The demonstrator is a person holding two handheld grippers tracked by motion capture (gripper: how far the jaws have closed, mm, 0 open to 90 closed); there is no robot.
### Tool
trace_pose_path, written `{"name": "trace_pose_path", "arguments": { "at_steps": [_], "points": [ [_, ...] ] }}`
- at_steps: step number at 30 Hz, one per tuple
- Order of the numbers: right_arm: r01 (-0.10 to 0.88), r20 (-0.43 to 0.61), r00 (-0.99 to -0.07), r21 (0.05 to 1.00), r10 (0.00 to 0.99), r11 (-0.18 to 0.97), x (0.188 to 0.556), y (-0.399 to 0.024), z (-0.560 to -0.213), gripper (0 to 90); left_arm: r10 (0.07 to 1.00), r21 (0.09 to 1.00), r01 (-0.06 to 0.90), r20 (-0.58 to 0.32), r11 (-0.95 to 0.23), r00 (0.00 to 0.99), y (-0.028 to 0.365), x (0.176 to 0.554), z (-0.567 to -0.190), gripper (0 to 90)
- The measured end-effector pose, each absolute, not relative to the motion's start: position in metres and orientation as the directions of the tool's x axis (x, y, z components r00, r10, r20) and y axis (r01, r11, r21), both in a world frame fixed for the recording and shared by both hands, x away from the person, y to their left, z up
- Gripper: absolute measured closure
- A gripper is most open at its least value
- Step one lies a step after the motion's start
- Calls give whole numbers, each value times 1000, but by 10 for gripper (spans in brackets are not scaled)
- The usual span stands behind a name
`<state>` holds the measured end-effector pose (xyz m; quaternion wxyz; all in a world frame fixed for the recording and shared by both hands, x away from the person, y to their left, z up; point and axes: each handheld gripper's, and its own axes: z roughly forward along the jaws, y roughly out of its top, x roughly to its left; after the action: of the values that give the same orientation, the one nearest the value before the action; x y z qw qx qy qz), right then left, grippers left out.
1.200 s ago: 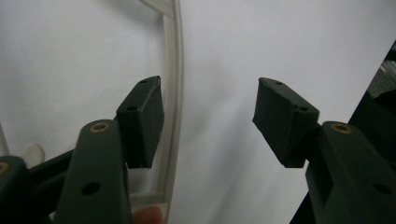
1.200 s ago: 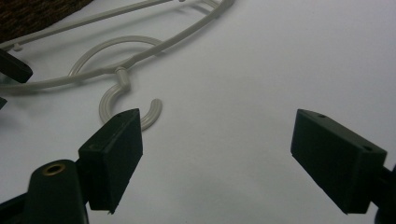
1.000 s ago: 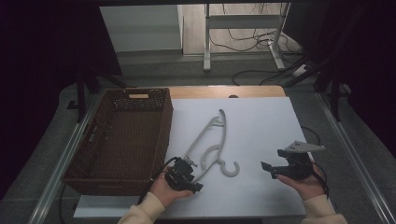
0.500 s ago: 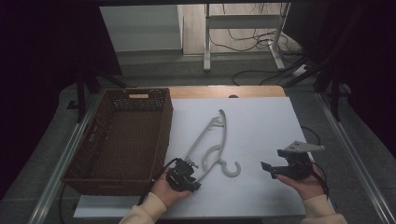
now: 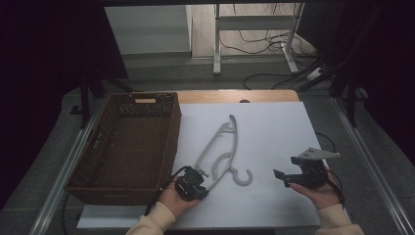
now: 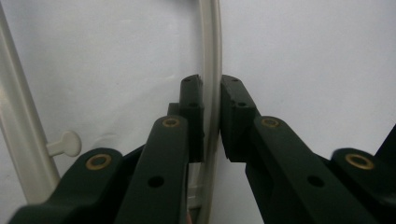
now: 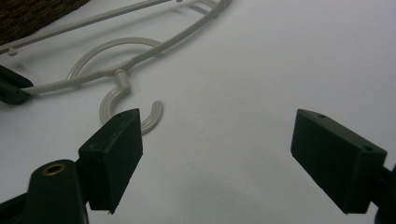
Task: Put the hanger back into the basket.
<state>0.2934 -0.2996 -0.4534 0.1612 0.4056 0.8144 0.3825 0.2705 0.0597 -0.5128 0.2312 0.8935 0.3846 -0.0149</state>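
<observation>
My left gripper [image 5: 199, 180] is clenched on the hanger [image 5: 222, 147] at its 7 o'clock end; my right gripper [image 5: 283, 177], at 4 o'clock, hangs released above the table [image 5: 274, 127].

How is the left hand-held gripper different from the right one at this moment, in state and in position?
The left hand-held gripper has its jaws nearly shut around a thin bar of the white hanger; the right hand-held gripper has its jaws wide apart and holds nothing. The left one sits at the hanger's lower end, near the wicker basket; the right one is apart from the hanger, over bare white table. Both have black jaws and are held in a hand.
</observation>
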Motion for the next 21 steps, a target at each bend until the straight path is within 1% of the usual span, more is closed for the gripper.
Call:
{"name": "trace_pose_path", "arguments": {
  "at_steps": [4,7,8,18,21],
  "points": [
    [538,48,-618,754,785,377,294,-300,-454,173,680,399,699,-216,-594,701,60,272,-512,816],
    [540,49,-614,754,788,373,294,-301,-454,173,663,408,701,-257,-585,703,58,272,-512,818],
    [541,51,-613,755,789,371,294,-302,-453,173,660,411,697,-255,-587,707,56,272,-511,818],
    [543,50,-602,758,797,362,294,-307,-453,173,606,510,690,-354,-513,712,62,272,-489,820],
    [542,52,-600,760,798,358,294,-308,-452,173,607,523,684,-346,-508,716,63,272,-486,820]
  ]
}}
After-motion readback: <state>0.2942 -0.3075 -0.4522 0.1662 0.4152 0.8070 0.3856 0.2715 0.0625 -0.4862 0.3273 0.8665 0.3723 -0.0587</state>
